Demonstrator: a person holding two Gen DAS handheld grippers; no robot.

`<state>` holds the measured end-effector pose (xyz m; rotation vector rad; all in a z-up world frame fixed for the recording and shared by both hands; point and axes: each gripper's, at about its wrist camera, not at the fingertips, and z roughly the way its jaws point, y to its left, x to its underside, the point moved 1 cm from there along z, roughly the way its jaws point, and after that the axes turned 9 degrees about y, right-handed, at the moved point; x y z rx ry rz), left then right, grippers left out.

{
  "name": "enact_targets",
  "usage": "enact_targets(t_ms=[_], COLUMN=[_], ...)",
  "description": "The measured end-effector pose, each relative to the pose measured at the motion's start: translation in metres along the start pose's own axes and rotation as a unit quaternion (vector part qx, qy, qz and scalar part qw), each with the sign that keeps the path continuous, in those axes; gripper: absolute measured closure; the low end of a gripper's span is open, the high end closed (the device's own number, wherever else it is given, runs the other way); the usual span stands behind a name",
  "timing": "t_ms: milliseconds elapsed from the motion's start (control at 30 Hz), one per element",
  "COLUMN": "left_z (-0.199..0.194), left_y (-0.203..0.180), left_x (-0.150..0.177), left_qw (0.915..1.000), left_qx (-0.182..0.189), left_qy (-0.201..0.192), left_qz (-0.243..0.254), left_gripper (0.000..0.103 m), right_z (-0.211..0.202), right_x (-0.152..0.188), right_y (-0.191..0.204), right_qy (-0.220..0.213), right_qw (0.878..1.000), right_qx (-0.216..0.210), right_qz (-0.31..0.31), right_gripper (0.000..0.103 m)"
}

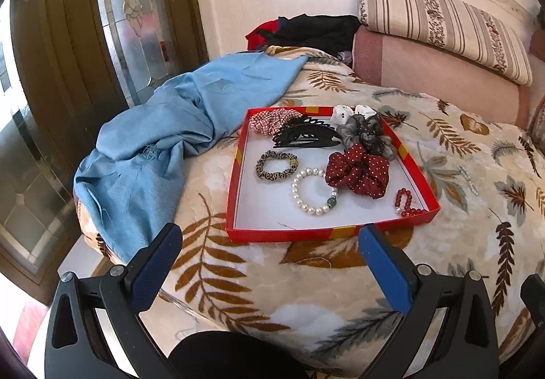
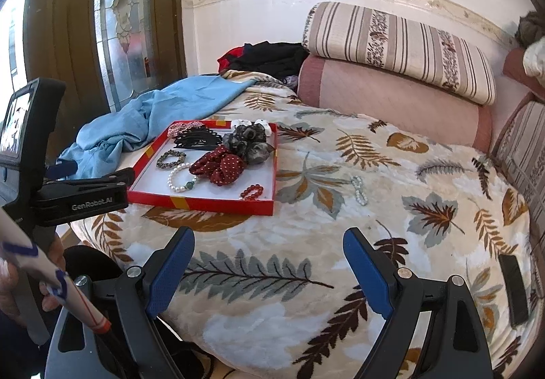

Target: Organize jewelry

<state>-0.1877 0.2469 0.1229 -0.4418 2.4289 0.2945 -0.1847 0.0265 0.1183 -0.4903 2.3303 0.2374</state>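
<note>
My left gripper (image 1: 269,242) gapes wide, empty, above leaf blanket (image 1: 306,294) before red tray (image 1: 235,181). My right gripper (image 2: 269,246) likewise spread, nothing between pads. Pearl bracelet (image 1: 314,187), dotted scrunchie (image 1: 357,171) inside tray. Pale bead bracelet (image 2: 358,190) on blanket, right of tray.

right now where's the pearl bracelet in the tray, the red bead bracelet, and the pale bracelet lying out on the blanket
pearl bracelet (image 1: 314,191), left wrist view, on its lower beads
red bead bracelet (image 1: 403,200), left wrist view, on its upper loop
pale bracelet (image 2: 359,190), right wrist view, on its middle beads
</note>
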Motion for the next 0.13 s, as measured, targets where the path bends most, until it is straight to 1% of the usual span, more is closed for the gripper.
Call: enact_targets(t_ms=[67, 133], left_z=[-0.004, -0.006], left_y=[-0.009, -0.025], left_x=[0.000, -0.001], left_qw=[0.9998, 0.9994], left_qx=[-0.006, -0.001], left_qy=[-0.011, -0.014], left_qz=[0.012, 0.032], left_gripper=[0.000, 0.000], right_z=[0.003, 0.008], right_x=[0.001, 0.003], right_y=[-0.011, -0.026], right_qy=[0.002, 0.005], right_qw=[1.000, 0.999], right_qx=[-0.002, 0.003], right_qz=[0.014, 0.032], right_gripper=[0.011, 0.011])
